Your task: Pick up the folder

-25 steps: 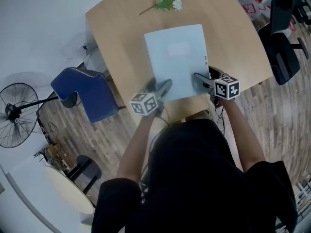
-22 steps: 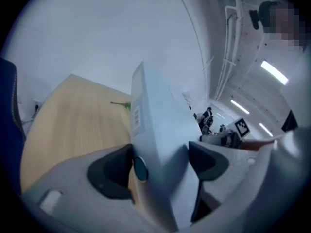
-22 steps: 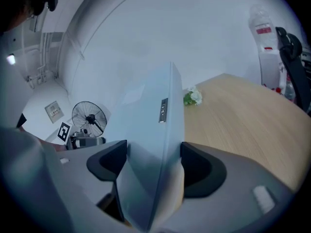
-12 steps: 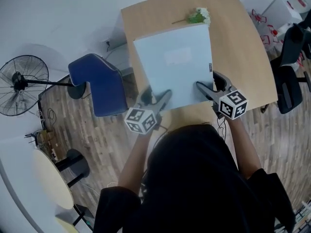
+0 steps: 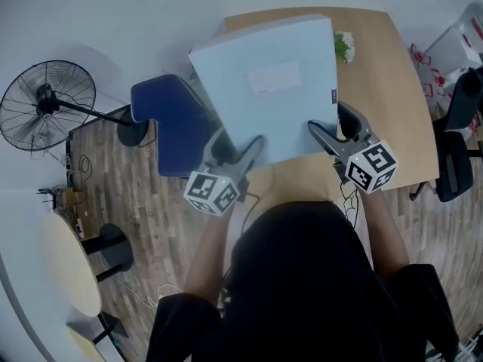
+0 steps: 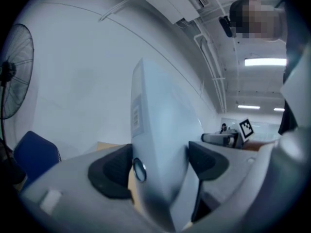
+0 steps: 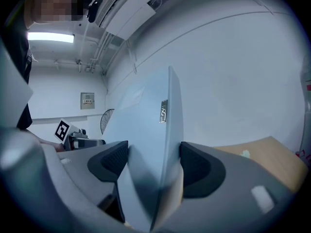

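A pale blue folder [image 5: 272,85] with a blank label is held up above the wooden table [image 5: 392,89], tilted toward the head camera. My left gripper [image 5: 253,148] is shut on its near left corner; in the left gripper view the folder [image 6: 160,149] stands edge-on between the dark pads [image 6: 111,171]. My right gripper [image 5: 317,133] is shut on the near right corner, and in the right gripper view the folder [image 7: 150,144] fills the gap between the pads [image 7: 199,171]. A small dark tag sits on the folder's right edge.
A sprig of white flowers [image 5: 345,46] lies on the table behind the folder. A blue chair [image 5: 170,123] stands left of the table, a floor fan [image 5: 45,104] further left. A black office chair [image 5: 460,134] is at the right.
Both grippers have lifted the folder off the table and tipped its far edge up toward the camera. It now hides most of the tabletop and part of the flowers.
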A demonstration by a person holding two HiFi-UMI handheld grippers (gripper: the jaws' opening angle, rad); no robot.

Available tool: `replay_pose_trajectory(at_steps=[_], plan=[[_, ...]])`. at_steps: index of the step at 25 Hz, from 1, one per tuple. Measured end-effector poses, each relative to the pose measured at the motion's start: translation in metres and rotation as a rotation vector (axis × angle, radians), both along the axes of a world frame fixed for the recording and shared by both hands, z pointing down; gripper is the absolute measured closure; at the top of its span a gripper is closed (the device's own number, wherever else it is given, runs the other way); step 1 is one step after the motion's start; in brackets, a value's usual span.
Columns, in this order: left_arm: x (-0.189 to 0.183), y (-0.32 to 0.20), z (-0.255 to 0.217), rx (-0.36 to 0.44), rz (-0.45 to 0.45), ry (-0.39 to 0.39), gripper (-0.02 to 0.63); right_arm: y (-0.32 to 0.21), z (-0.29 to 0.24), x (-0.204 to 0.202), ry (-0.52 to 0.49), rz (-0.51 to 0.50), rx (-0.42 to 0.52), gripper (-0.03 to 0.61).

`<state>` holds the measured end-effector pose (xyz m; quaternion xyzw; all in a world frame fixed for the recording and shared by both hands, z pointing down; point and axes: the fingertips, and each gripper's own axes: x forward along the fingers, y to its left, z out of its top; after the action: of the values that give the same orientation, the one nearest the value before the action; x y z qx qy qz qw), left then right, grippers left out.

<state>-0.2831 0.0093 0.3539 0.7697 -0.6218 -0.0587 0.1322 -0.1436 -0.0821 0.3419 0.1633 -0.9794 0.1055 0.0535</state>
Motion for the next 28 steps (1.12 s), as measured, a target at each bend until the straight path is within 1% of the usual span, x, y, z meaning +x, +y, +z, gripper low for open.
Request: replay_pose_trajectory(at_steps=[5,11,14,17,20,24,28], plan=[[-0.021,0.026,-0.013,0.025,-0.01,-0.011,0.249,0.025,-0.015,-0.022,-0.029,-0.005,0.056,0.241],[-0.034,0.045,-0.024,0.056,0.006,-0.034,0.249,0.047,-0.021,-0.032,-0.058,0.023,0.045,0.241],[-0.036,0.051,-0.029,0.064,0.006,-0.047,0.249,0.054,-0.027,-0.033,-0.06,0.026,0.065,0.242],[-0.035,0.054,-0.031,0.076,0.006,-0.036,0.25,0.057,-0.033,-0.033,-0.071,0.021,0.096,0.244],[-0.035,0.055,-0.034,0.085,0.006,-0.015,0.25,0.058,-0.037,-0.032,-0.076,0.027,0.107,0.244],[-0.034,0.055,-0.033,0.088,0.009,-0.013,0.25,0.059,-0.037,-0.031,-0.069,0.031,0.114,0.245],[-0.036,0.05,-0.028,0.083,0.028,-0.01,0.25,0.057,-0.033,-0.032,-0.062,0.06,0.112,0.245]])
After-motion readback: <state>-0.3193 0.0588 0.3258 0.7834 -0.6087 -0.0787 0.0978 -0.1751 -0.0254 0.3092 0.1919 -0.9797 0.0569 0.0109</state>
